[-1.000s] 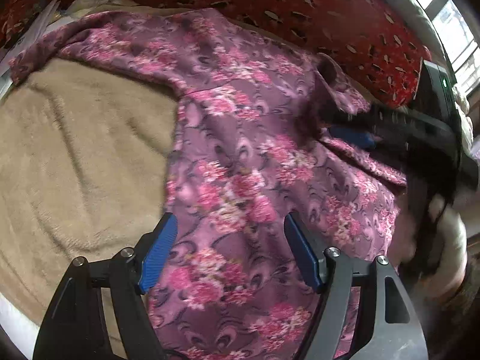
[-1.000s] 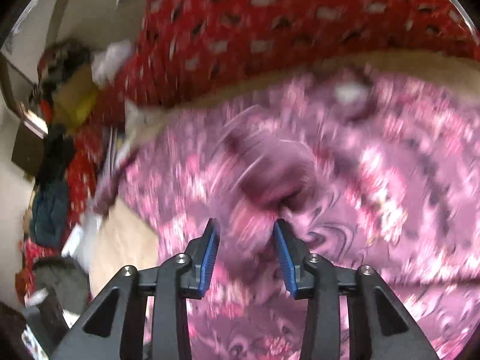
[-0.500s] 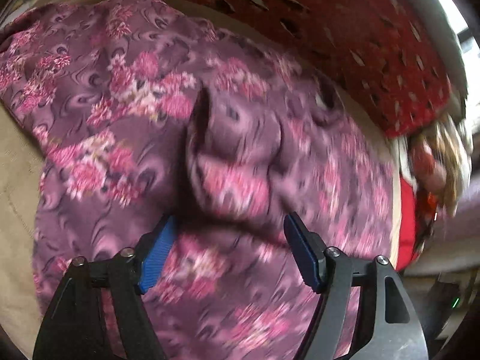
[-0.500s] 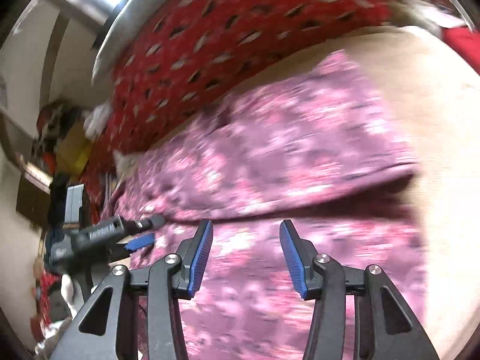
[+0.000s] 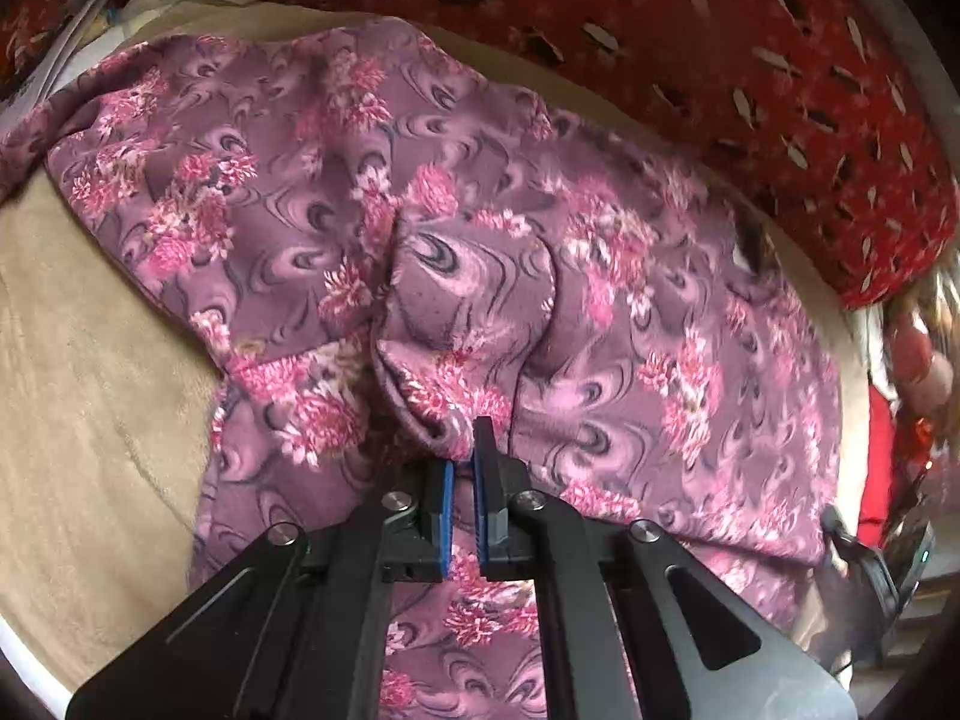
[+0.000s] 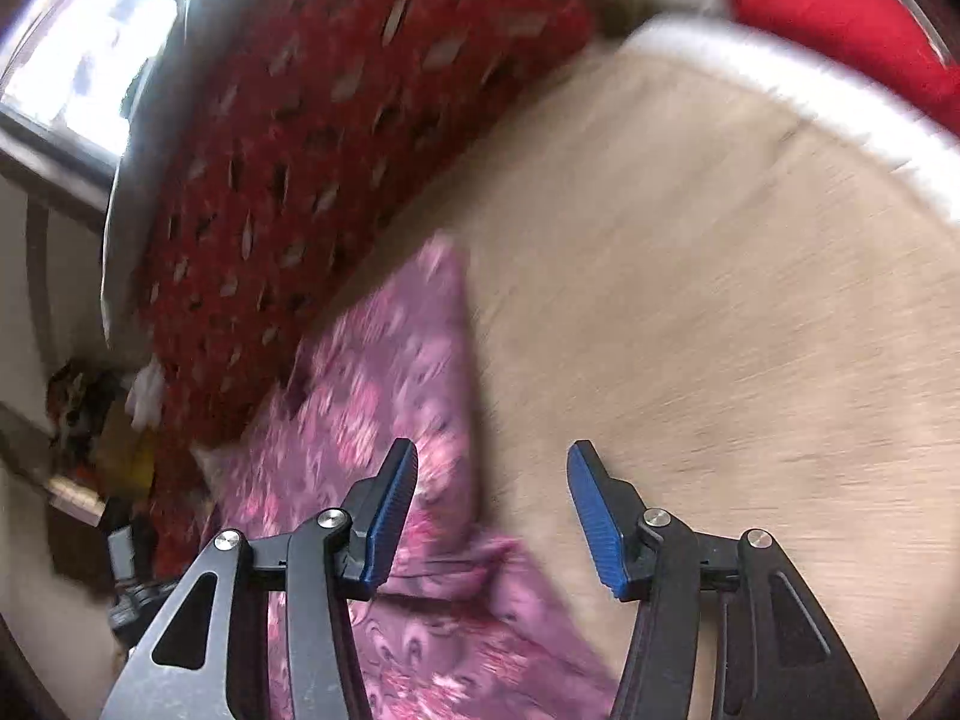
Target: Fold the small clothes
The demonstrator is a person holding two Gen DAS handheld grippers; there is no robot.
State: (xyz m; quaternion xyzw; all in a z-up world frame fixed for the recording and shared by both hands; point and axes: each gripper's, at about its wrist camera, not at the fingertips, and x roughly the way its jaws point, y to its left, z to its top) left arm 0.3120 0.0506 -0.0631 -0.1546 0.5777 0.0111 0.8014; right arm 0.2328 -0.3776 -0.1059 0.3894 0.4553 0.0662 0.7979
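Note:
A purple garment with pink flowers (image 5: 630, 300) lies spread on a beige blanket (image 5: 78, 372). My left gripper (image 5: 462, 450) is shut on the cuff end of a folded-over sleeve (image 5: 468, 324) that lies across the garment's middle. In the right wrist view, which is blurred, my right gripper (image 6: 489, 480) is open and empty above the garment's right edge (image 6: 384, 396), with its left finger over the cloth and its right finger over bare blanket (image 6: 720, 300).
A red patterned cushion (image 5: 750, 48) runs along the far side of the blanket and also shows in the right wrist view (image 6: 312, 138). Papers (image 5: 54, 60) lie at the far left. A white blanket rim (image 6: 840, 114) and red cloth (image 6: 852, 18) lie at the right.
My left gripper has shut on the sleeve cuff. My right gripper has swung away to the right edge of the garment and opened wider.

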